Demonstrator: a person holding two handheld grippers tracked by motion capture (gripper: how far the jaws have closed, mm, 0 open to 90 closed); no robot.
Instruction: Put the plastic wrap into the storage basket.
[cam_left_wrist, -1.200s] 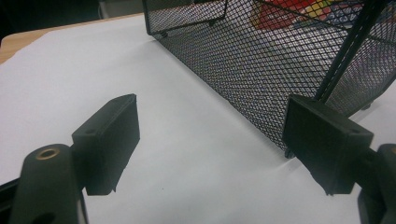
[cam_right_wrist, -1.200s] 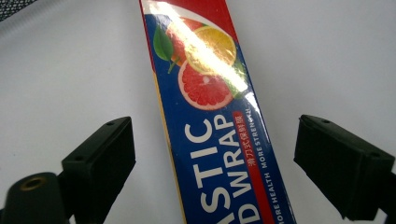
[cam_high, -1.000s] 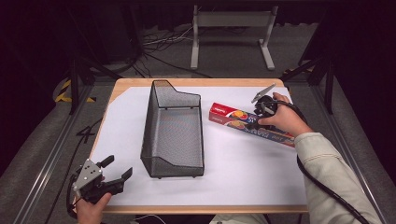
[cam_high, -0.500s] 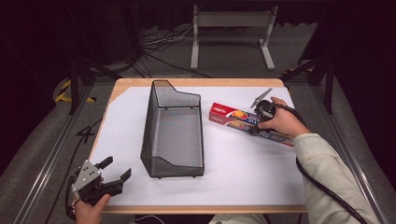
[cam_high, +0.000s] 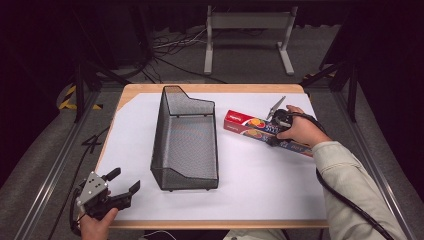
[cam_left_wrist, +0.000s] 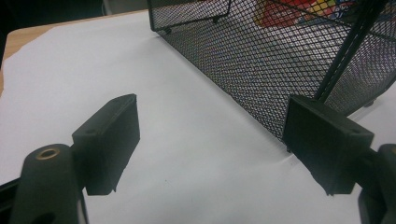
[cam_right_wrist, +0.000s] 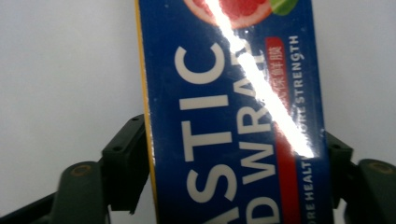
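Right tool (cam_high: 274, 131) has just been closing, now clamped across the long blue-and-red cardboard plastic-wrap box (cam_high: 250, 125), lying on the table's (cam_high: 260, 195) far right. Looks light, stiff, glossy-slippery; mid-length grip seems sensible.

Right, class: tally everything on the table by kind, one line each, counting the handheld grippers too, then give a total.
Black mesh basket: 1
Plastic wrap box: 1
White paper sheet: 1
Handheld grippers: 2, left gripper and right gripper
Total: 5

Beige sleeve (cam_high: 345, 175), black cable (cam_high: 350, 205), black fingers (cam_left_wrist: 109, 135), grey plate (cam_high: 91, 186).
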